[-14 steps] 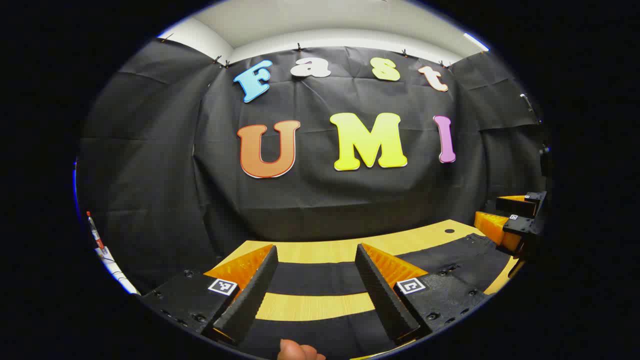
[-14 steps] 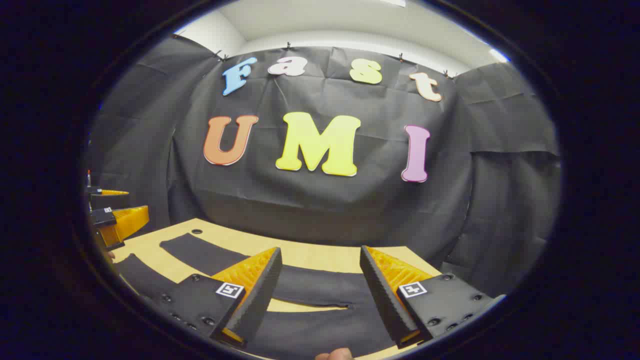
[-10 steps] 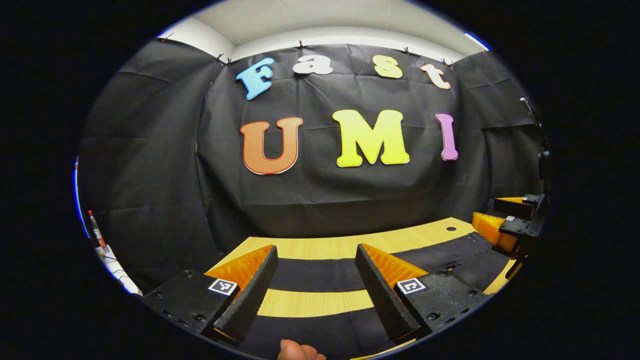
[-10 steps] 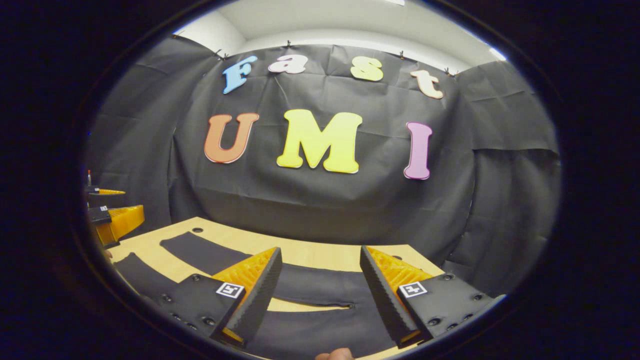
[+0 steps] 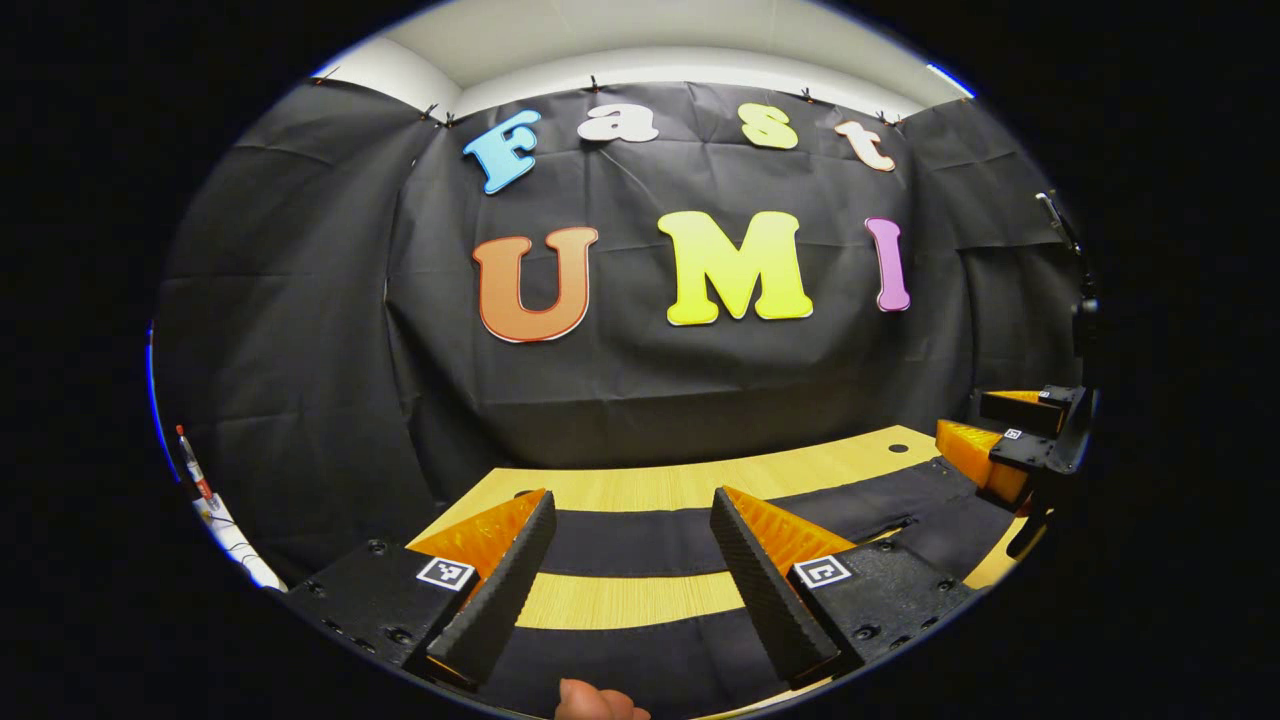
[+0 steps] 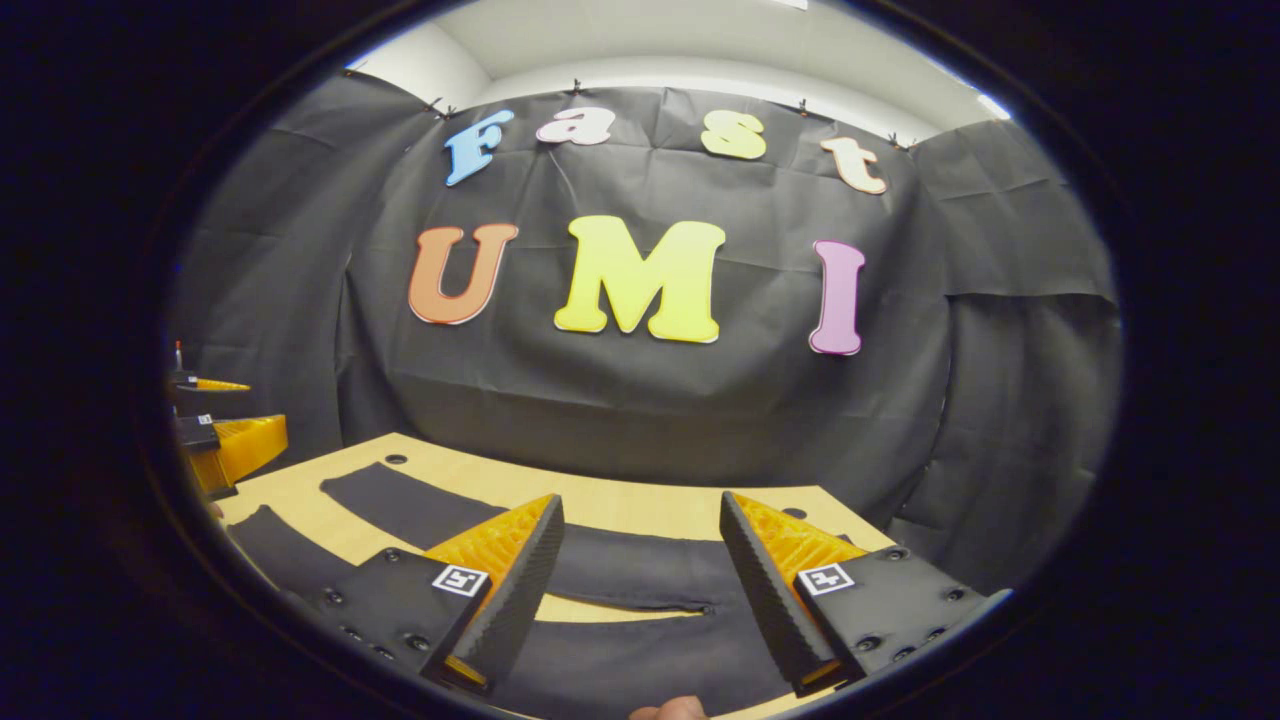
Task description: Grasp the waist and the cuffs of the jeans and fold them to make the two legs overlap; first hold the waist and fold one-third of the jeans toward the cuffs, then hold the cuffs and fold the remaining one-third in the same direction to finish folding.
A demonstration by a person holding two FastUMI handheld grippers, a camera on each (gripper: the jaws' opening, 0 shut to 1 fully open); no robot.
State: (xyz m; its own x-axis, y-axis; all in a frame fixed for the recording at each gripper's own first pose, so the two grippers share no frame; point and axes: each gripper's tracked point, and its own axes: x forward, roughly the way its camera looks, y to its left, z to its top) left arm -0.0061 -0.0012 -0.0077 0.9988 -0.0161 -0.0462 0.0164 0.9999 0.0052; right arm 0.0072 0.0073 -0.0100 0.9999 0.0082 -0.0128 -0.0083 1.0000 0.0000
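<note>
The jeans [image 5: 640, 545] are seen spread flat on the surface [image 5: 690, 487], legs apart (nothing folded yet); both the left tongs [image 5: 625, 570] and right tongs [image 6: 640, 575] are held wide above them, every fold remaining

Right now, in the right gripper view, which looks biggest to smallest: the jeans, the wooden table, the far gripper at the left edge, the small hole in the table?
1. Table and jeans: too overlapped to rank.
2. Far gripper.
3. Hole.
</note>
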